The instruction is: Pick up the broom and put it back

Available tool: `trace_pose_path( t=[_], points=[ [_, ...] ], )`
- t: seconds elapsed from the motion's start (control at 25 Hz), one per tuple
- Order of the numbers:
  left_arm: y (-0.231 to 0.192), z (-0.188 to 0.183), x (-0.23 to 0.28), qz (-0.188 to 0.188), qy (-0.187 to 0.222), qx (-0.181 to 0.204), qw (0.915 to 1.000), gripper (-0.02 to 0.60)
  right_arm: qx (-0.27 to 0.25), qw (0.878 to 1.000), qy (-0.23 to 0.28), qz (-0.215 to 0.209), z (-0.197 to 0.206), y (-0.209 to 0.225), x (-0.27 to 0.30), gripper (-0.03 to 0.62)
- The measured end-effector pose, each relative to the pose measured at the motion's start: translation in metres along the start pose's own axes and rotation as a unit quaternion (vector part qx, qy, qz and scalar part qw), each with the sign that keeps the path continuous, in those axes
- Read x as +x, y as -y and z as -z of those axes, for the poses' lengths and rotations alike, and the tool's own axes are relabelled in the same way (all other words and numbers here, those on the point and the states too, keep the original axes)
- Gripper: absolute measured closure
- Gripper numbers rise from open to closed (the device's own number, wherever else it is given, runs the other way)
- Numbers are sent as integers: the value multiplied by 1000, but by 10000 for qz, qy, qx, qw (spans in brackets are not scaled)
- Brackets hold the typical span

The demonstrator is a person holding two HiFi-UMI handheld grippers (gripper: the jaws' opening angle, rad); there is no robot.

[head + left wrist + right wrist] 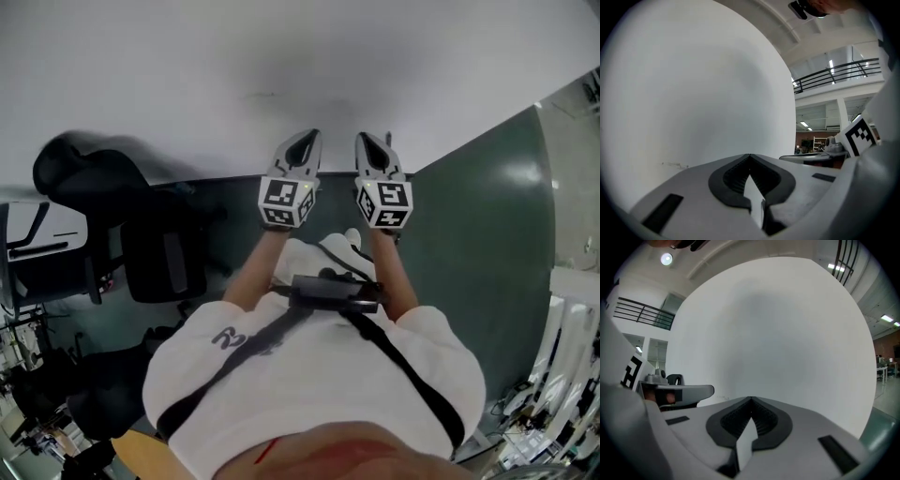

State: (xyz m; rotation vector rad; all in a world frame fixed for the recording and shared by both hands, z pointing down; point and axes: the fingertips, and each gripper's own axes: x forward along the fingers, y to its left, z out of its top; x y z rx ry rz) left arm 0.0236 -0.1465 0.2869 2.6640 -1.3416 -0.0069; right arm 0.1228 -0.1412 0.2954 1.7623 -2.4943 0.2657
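Head view shows the left hand-held gripper [307,141] and the right hand-held gripper [373,142] raised side by side, close but apart, both aimed at a plain white wall [281,56]. In the left gripper view its jaws [750,155] are together with nothing between them; the right gripper view shows the same [751,399]. Each grey body bears a cube of black-and-white square markers [286,202], which carry no readable writing. The person's white short-sleeved shirt [375,375] has a grey print too blurred to read. A black office chair [141,225] stands on the dark green floor [487,234] at the left. No view shows the broom.
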Motion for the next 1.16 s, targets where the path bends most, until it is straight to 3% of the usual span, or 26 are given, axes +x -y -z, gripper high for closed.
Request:
trace_pose_path(
  t=[0.28, 0.92, 1.04, 1.16],
  points=[
    [-11, -15, -18, -60, 268, 84, 9996, 571, -210, 9995, 177, 170, -18, -19, -1, 588],
    [-30, -19, -43, 239, 323, 60, 9992, 571, -257, 9968, 211, 726, -17, -42, -7, 588],
    [-37, -20, -56, 269, 274, 45, 9993, 571, -311, 9980, 81, 545, -11, -63, -6, 588],
    [-72, -10, -94, 51, 52, 79, 9999, 571, -244, 9996, -87, 132, 13, -117, 8, 588]
  ],
)
